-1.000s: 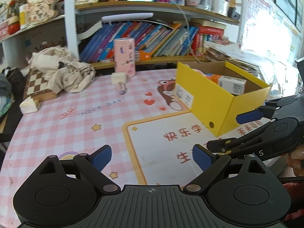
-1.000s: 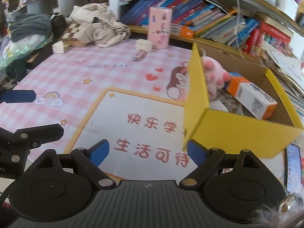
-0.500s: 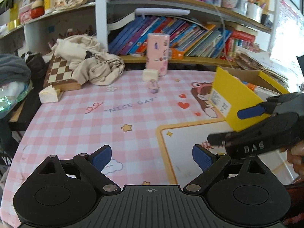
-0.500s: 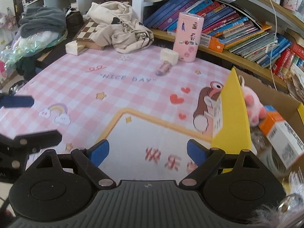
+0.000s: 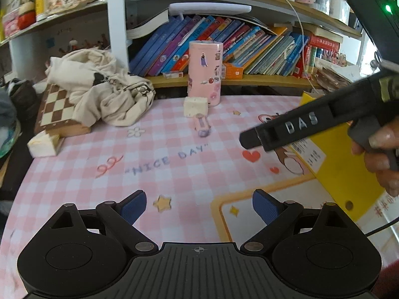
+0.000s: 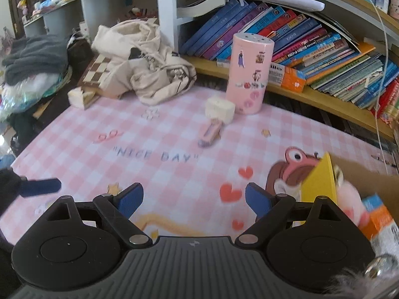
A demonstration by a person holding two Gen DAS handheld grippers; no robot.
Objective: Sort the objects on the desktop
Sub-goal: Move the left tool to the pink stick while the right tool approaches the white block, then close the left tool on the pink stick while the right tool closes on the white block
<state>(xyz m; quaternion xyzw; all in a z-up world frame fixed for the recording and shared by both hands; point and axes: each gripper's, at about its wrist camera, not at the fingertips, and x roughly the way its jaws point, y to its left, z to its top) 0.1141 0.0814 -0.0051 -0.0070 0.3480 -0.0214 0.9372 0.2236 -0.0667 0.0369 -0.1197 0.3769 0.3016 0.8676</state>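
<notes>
Both your grippers, left [image 5: 198, 205] and right [image 6: 193, 199], gape empty, now swung from the yellow box [image 5: 349, 172] toward the pink canister [image 5: 205, 72].

A child's study desk at home: a pink checked mat [image 5: 174, 154], packed picture books [image 5: 249, 47] at 12 o'clock, a chessboard [image 5: 53, 109] and crumpled clothes [image 5: 104, 92] at 10 o'clock.

A desk under a pink checked mat [image 5: 174, 164] stood against wooden shelves [image 6: 311, 94] packed with leaning books [image 5: 249, 44]. Bright daylight came in from the right.
</notes>
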